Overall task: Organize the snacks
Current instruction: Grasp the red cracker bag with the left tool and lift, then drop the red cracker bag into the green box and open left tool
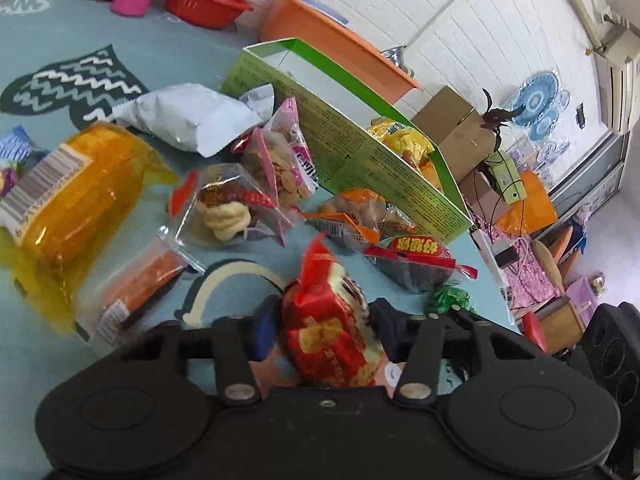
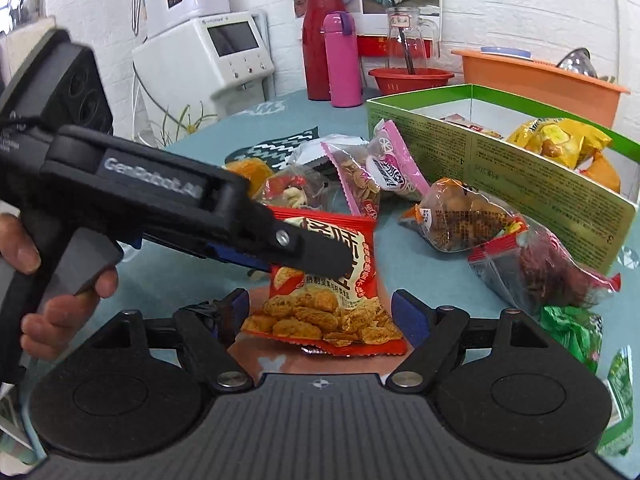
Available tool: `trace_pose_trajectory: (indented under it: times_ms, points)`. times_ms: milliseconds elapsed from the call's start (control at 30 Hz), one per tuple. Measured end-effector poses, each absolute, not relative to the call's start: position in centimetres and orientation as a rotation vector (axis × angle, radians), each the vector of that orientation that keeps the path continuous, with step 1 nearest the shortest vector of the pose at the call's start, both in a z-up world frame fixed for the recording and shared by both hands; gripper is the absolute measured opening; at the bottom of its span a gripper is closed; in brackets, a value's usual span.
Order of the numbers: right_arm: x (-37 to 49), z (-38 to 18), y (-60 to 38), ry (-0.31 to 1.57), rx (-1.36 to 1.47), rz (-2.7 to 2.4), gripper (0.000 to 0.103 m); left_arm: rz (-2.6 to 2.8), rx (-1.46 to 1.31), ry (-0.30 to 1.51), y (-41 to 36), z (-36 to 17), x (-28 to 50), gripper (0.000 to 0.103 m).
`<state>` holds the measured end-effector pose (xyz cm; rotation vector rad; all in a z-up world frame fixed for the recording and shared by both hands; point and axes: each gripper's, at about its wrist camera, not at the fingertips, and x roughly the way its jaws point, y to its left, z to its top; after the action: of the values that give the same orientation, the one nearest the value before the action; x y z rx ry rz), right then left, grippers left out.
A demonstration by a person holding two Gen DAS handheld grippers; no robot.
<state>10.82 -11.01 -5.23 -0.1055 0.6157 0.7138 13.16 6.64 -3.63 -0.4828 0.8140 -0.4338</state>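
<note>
A red snack packet [image 1: 324, 332] printed with fried pieces lies on the teal tablecloth [image 1: 168, 60]. My left gripper [image 1: 324, 320] is shut on it, its blue pads [image 1: 266, 332] pressing both sides. In the right wrist view the left gripper [image 2: 312, 260] reaches in from the left across the same packet [image 2: 332, 304], with a hand on its handle. My right gripper [image 2: 320, 312] stands open around the packet's near end, its pads apart from it. An open green box [image 1: 360, 152] [image 2: 520, 172] behind holds a yellow chip bag [image 2: 560, 140].
Loose snacks crowd the cloth: a white bag [image 1: 188, 120], an orange-wrapped pack [image 1: 76, 188], a pink cookie bag [image 2: 372, 176], a nut bag [image 2: 460, 216], a dark-fruit bag [image 2: 536, 268], green candy [image 2: 568, 324]. Red basin [image 2: 410, 78], pink bottle [image 2: 342, 60] and orange tub [image 2: 532, 76] stand behind.
</note>
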Motion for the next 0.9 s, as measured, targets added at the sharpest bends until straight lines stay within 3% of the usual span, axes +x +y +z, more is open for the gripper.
trace_pose_trajectory:
  times_ms: [467,633,900]
  points:
    - [10.0,-1.2,-12.7,0.45,-0.134,0.653,0.103,-0.507,-0.419,0.65,4.6,2.9,13.5,0.06]
    - [12.3,1.5,-13.5,0.358,-0.127,0.615,0.103,-0.537,-0.397,0.574,3.6,6.0,16.5,0.06]
    - [18.3,3.2,-13.7,0.309,-0.139,0.568,0.103,-0.576,-0.456,0.562,3.6,6.4,23.5,0.06]
